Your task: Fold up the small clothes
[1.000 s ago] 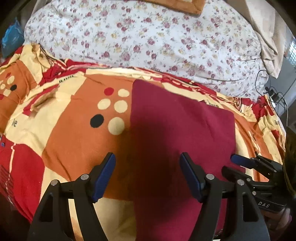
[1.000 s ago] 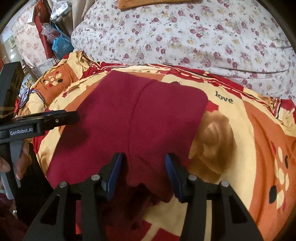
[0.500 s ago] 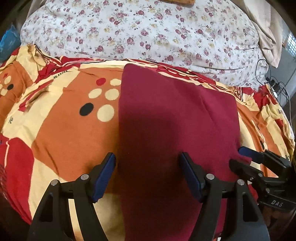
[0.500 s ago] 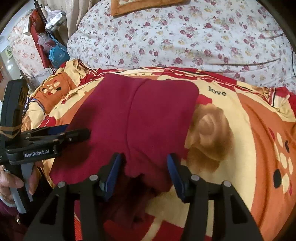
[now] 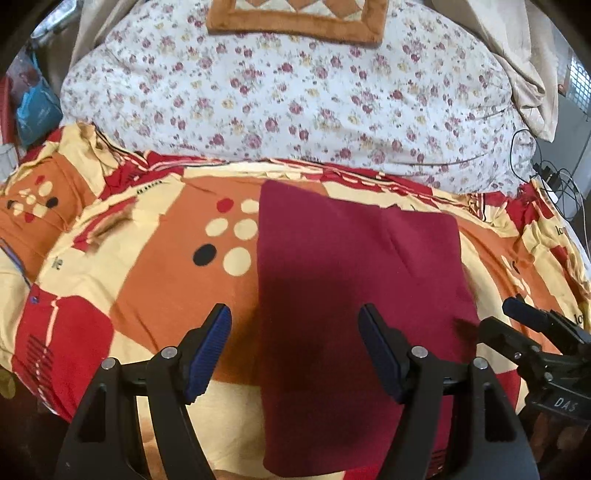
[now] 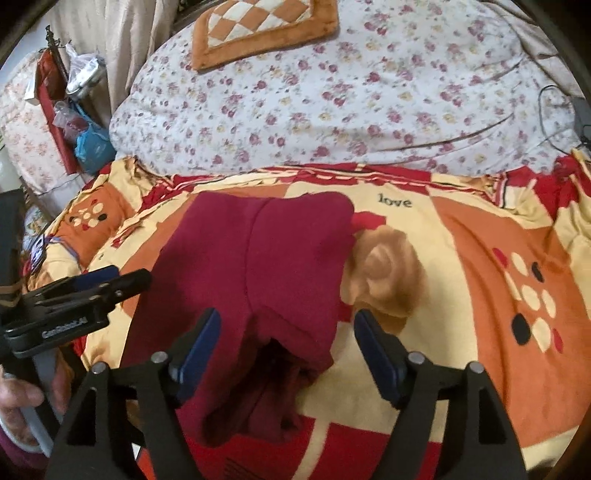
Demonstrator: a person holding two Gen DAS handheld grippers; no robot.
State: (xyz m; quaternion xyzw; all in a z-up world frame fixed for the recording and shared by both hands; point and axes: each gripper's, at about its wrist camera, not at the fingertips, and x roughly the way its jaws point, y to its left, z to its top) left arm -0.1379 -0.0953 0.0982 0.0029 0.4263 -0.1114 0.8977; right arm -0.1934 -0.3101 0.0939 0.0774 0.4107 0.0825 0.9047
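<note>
A dark red garment [image 5: 354,280] lies folded flat on the patterned orange, red and cream blanket [image 5: 155,280]; it also shows in the right wrist view [image 6: 258,266], with a bunched opening at its near end. My left gripper [image 5: 295,350] is open and empty above the garment's near left edge. My right gripper [image 6: 286,350] is open and empty over the garment's near end. The right gripper also shows at the right edge of the left wrist view [image 5: 535,332], and the left gripper at the left of the right wrist view [image 6: 85,295].
A floral white duvet [image 5: 295,96] lies bunched at the far side, with an orange checked cushion [image 6: 258,29] on it. Cables [image 5: 554,184] lie at the far right. Bags and clutter [image 6: 85,140] stand at the far left.
My right gripper has opened wider and let go of the garment's near end. Both grippers have drawn back and up from the garment, which now lies flat.
</note>
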